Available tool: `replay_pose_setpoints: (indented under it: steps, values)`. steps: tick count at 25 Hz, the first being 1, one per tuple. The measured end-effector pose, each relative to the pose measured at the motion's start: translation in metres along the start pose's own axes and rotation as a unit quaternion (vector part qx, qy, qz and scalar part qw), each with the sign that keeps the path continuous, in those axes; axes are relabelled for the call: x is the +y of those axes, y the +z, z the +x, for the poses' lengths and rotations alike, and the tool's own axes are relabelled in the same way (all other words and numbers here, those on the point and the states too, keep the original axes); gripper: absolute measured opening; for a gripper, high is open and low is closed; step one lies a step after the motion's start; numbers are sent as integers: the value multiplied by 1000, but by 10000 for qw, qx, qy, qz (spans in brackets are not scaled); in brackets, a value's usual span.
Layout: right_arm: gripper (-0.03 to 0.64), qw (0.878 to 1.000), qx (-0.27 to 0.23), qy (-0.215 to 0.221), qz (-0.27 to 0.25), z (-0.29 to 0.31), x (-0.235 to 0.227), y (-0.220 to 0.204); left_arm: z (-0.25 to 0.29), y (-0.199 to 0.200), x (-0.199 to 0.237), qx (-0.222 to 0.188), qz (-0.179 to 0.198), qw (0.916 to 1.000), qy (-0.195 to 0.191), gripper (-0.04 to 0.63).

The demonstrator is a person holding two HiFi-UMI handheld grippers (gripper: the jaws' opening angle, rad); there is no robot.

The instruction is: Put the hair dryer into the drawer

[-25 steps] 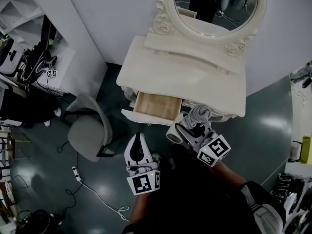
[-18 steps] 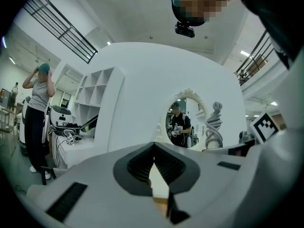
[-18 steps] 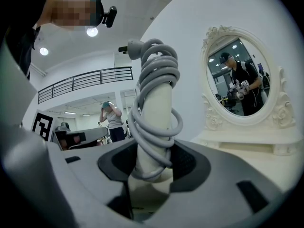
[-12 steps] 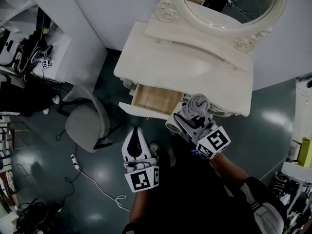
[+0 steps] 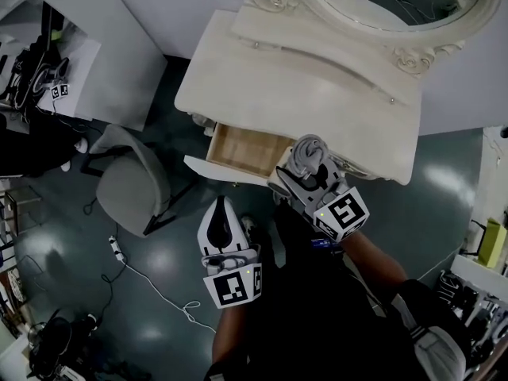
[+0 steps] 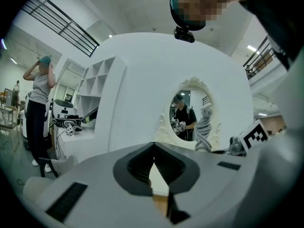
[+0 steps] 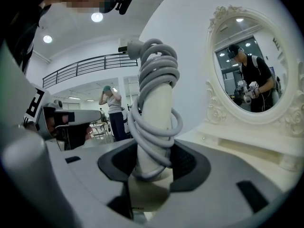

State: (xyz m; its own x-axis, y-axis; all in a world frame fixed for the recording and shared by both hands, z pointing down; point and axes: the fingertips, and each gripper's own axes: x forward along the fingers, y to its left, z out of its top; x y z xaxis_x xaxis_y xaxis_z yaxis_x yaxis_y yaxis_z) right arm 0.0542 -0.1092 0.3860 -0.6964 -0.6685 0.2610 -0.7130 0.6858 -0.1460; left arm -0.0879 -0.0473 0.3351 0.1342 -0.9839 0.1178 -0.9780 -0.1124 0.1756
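Head view: clamps white hair dryer [image 5: 295, 182] in right gripper [image 5: 308, 173], left gripper [image 5: 221, 211] closed, empty; could snag grey cord [image 5: 311, 151] on near rim of open wooden drawer [image 5: 238, 151].

Two grippers, left gripper [image 6: 153, 146] and right gripper [image 7: 152, 167], two cubes [image 5: 234, 288] [image 5: 341, 211], one on each, one hair dryer [image 7: 159, 103] between the right fingers [image 7: 190, 165], one cord [image 7: 153, 68] coiled on it, one open drawer [image 5: 242, 151] just ahead of the fingers, one table [image 5: 302, 86], one mirror [image 5: 397, 6], one chair [image 5: 127, 189] left of the left fingers [image 6: 137, 167].
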Motion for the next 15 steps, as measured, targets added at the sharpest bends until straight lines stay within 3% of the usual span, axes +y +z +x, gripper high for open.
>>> replay_pose_setpoints:
  steps: [15]
  values:
    - [198, 9951, 756, 489, -419, 64, -8, -64, 44, -35, 13, 263, -138, 9995, 54, 23]
